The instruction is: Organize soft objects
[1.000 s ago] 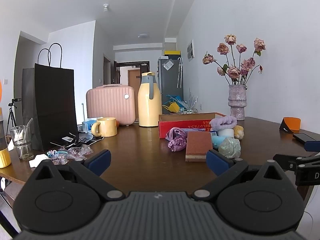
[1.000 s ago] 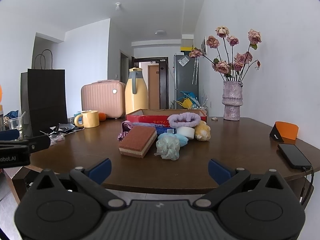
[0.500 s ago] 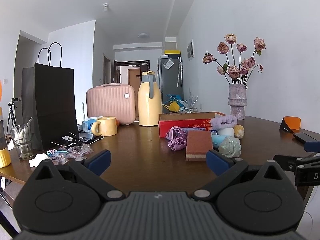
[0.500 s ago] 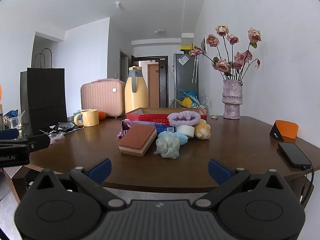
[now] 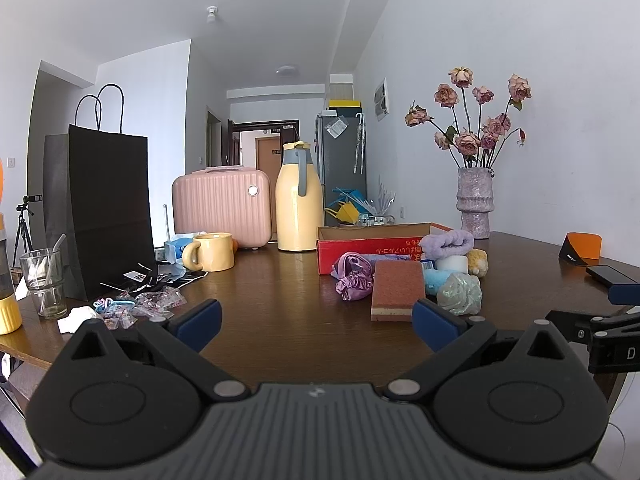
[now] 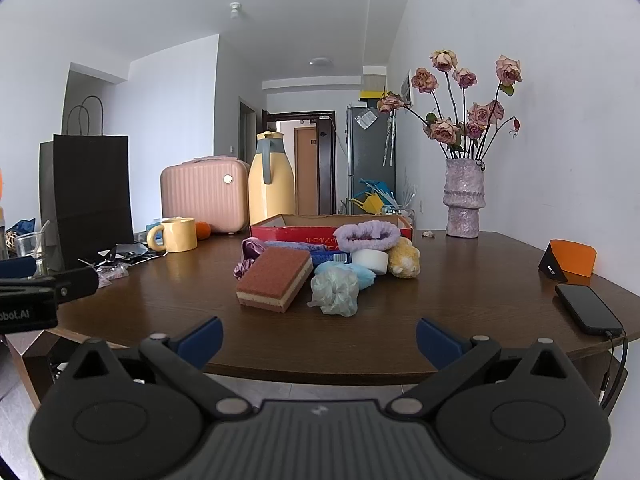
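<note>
**Soft Items Sit Heaped Before Red Box as Two Grippers Wait at the Table's Edge**

A black paper bag [image 6: 90, 188] stands at the left end of a brown wooden table [image 6: 460, 304], with a yellow mug [image 6: 176, 234], a pink case [image 6: 204, 196] and a tall yellow jug [image 6: 271, 184] ranged beside it. The left gripper [image 5: 316, 318] hangs low over the near part of the table, its blue-padded jaws spread wide and holding nothing. At centre, the soft objects lie clustered just in front of a shallow red box [image 6: 296, 232]: a purple satin scrunchie [image 5: 354, 280], a rust-coloured sponge [image 6: 276, 278] resting flat, a pale green mesh puff [image 6: 335, 290] just beside it, a blue fluffy piece [image 6: 362, 274], a white roll [image 6: 370, 260], a lilac terry band [image 6: 366, 236] perched on top, and a yellow plush toy [image 6: 404, 262]. The right gripper [image 6: 318, 334] is held off the near table edge, facing the heap, jaws likewise wide apart and empty. Farther right stand a vase of dried roses [image 6: 463, 204], an orange-and-black stand [image 6: 570, 262] and a phone [image 6: 588, 308].
</note>
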`<state>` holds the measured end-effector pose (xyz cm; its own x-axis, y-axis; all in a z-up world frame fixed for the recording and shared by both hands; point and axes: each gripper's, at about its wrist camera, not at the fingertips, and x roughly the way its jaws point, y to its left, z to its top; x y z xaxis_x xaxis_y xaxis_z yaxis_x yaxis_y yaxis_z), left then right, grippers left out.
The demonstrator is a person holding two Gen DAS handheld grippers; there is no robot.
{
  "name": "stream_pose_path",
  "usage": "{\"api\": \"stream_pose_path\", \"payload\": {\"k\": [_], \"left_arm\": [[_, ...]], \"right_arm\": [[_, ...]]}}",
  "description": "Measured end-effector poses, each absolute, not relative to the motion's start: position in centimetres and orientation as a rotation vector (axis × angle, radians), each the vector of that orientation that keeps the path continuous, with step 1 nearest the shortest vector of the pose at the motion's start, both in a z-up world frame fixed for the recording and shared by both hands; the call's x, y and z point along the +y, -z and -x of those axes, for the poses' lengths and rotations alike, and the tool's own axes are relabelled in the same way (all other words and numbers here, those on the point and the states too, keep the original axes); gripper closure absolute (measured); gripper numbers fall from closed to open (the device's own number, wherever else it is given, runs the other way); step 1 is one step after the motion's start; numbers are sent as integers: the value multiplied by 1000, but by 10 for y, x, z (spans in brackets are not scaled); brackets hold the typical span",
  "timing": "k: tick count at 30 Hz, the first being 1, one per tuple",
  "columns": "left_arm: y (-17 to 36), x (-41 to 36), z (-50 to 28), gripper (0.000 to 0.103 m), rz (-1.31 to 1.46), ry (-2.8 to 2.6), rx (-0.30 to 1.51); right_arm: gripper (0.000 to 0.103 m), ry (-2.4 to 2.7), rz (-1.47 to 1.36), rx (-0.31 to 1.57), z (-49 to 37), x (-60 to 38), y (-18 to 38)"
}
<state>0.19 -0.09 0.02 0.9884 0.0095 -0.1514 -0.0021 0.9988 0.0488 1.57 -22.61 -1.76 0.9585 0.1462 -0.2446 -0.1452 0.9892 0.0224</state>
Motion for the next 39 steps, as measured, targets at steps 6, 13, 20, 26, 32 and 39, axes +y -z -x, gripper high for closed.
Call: {"api": "stream_pose_path", "payload": {"k": [6,13,20,26,32,39], "left_arm": [[0,-1,-2,0,-49,-6,152],[2,0,-3,0,-47,-7,156],[3,0,-3,0,-46,-6,158],[3,0,-3,0,-47,-6,159],[3,0,-3,0,-47,-6,160],[3,0,-2,0,-48,-6,160]], "right_arm": [[0,-146,-5,251,-16,-226,18],[0,-146,-5,253,-16,-226,18],[0,-146,-5,252,-16,-226,18],[0,-146,-4,255,-17,-226,19],[0,-145,-4,256,-17,-226,19],[0,-146,-4,255,-17,-226,20]]}}
